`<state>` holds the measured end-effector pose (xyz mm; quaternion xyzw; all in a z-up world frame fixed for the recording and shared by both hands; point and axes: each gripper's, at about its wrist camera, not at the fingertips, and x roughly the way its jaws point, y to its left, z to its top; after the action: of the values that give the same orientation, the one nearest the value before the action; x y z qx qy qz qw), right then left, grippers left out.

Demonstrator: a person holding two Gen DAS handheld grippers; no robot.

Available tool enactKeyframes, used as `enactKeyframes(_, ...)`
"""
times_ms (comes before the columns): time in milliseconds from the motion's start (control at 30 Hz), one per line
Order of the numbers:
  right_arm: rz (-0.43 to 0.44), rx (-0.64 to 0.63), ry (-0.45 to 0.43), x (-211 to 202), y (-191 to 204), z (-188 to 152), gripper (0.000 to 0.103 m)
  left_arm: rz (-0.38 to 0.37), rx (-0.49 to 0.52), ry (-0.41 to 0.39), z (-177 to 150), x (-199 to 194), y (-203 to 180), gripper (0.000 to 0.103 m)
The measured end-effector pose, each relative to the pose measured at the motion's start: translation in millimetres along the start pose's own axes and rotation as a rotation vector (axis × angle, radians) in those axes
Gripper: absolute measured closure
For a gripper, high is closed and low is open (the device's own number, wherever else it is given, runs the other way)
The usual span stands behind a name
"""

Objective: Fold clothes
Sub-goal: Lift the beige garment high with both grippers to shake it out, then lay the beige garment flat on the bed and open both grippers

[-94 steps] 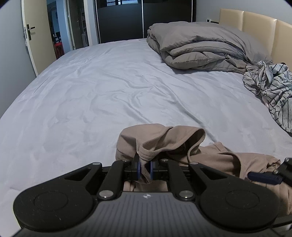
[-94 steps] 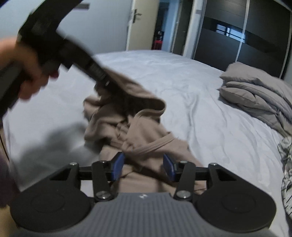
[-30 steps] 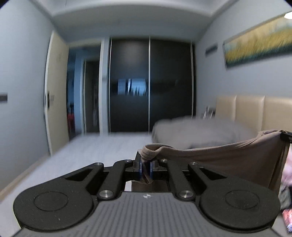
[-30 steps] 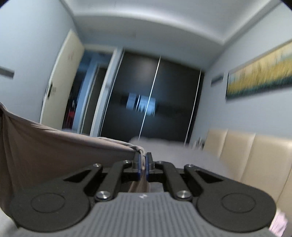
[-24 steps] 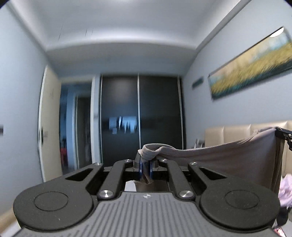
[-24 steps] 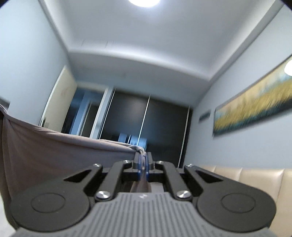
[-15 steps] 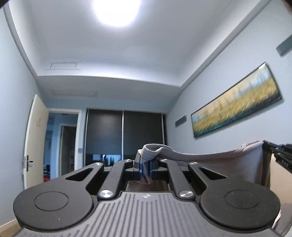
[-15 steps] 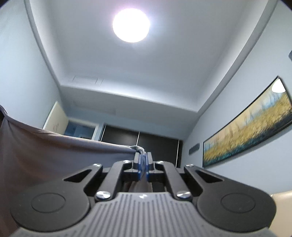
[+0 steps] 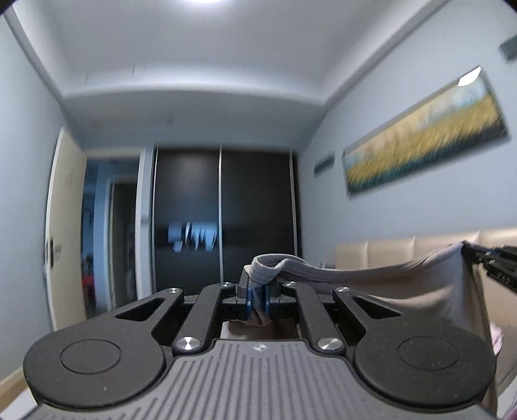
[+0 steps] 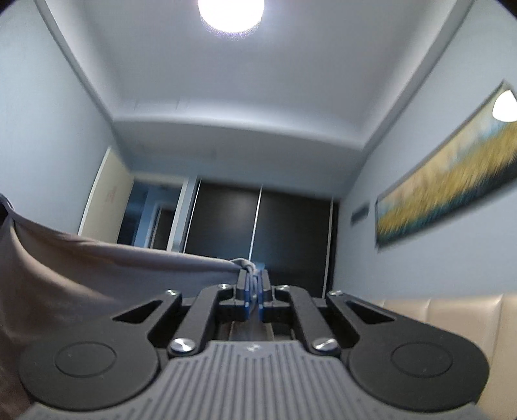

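A taupe-brown garment (image 9: 420, 290) hangs in the air, stretched between my two grippers. My left gripper (image 9: 257, 299) is shut on one bunched corner of it, and the cloth runs off to the right to the other gripper's tip (image 9: 494, 265). In the right wrist view the same garment (image 10: 80, 274) spreads to the left from my right gripper (image 10: 254, 297), which is shut on its other corner. Both grippers are held high and tilted upward. The bed below is hidden.
Dark sliding wardrobe doors (image 9: 223, 223) fill the far wall, with an open doorway (image 9: 103, 232) to their left. A long yellow painting (image 9: 423, 142) hangs on the right wall above a beige padded headboard (image 9: 387, 252). A ceiling lamp (image 10: 231, 13) is overhead.
Both grippers lifted the garment off the bed and raised it high. In the last half second the views tip back down a little, so the wardrobe and headboard show again.
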<state>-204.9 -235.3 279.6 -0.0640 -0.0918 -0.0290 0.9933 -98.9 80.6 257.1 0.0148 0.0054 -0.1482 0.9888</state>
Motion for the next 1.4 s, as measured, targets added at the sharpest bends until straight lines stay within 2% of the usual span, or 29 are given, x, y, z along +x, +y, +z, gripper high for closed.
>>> enactKeyframes(100,0.028,-0.004,0.109,42,8,-42,0.098,0.017,0.003,0.063,-17,23,4,0.098)
enactKeyframes(233,0.06,-0.036,0.239,109,28,-99,0.098,0.084,0.027,0.178,-61,98,21,0.098)
enactKeyframes(333,0.05,-0.06,0.306,166,39,-142,0.098,0.125,0.061,0.223,-92,150,30,0.098)
enactKeyframes(467,0.043,-0.062,0.404,233,51,-193,0.098,0.136,0.052,0.317,-129,217,40,0.098)
enactKeyframes(567,0.057,-0.064,0.507,276,59,-239,0.098,0.143,0.034,0.402,-164,237,47,0.098)
enactKeyframes(700,0.083,-0.042,0.672,310,64,-306,0.094,0.152,0.01,0.515,-210,265,57,0.094)
enactKeyframes(767,0.075,-0.019,0.741,317,64,-337,0.09,0.156,-0.002,0.572,-233,278,61,0.084)
enactKeyframes(800,0.061,-0.018,0.768,319,64,-352,0.088,0.158,-0.008,0.6,-244,285,64,0.075)
enactKeyframes(833,0.047,-0.018,0.788,323,65,-363,0.07,0.16,-0.014,0.628,-256,292,66,0.066)
enactKeyframes(867,0.035,-0.018,0.804,329,66,-373,0.045,0.162,-0.021,0.656,-267,299,68,0.058)
enactKeyframes(900,0.029,-0.013,0.809,330,63,-380,0.042,0.165,-0.027,0.685,-279,306,71,0.048)
enactKeyframes(967,0.028,-0.015,0.815,325,57,-383,0.042,0.167,-0.05,0.704,-290,306,76,0.048)
enactKeyframes(1100,0.033,-0.014,0.849,314,39,-379,0.042,0.198,-0.081,0.728,-287,293,88,0.048)
enactKeyframes(1233,0.048,0.029,0.907,274,19,-361,0.042,0.229,-0.107,0.771,-286,268,104,0.048)
enactKeyframes(1400,0.062,0.083,1.003,228,8,-371,0.045,0.247,-0.132,0.844,-297,218,121,0.048)
